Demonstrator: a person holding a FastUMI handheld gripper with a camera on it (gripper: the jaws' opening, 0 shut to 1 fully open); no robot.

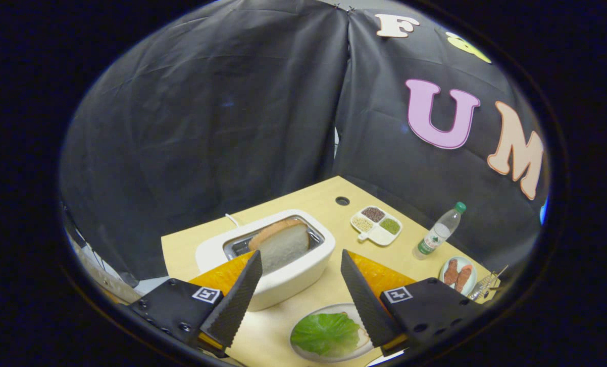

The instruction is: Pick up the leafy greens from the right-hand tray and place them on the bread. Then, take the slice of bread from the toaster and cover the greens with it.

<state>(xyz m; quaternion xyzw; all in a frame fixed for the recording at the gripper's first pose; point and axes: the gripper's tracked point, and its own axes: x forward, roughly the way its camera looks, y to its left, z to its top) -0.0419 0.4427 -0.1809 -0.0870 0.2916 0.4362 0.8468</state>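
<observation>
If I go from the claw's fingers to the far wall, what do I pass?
Open claw, holding nothing → leafy green on its plate → white toaster with bread slice → divided dish of grains.

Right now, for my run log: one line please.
gripper: open, empty | greens: on plate between fingers | bread slice: in toaster ahead

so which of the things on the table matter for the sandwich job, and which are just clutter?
Job:
- leafy greens on a plate, between the fingers
- bread slice upright in the toaster, just ahead
- gripper, open, empty

Clutter:
- divided dish of seeds
- water bottle
- plate of sausages
</observation>
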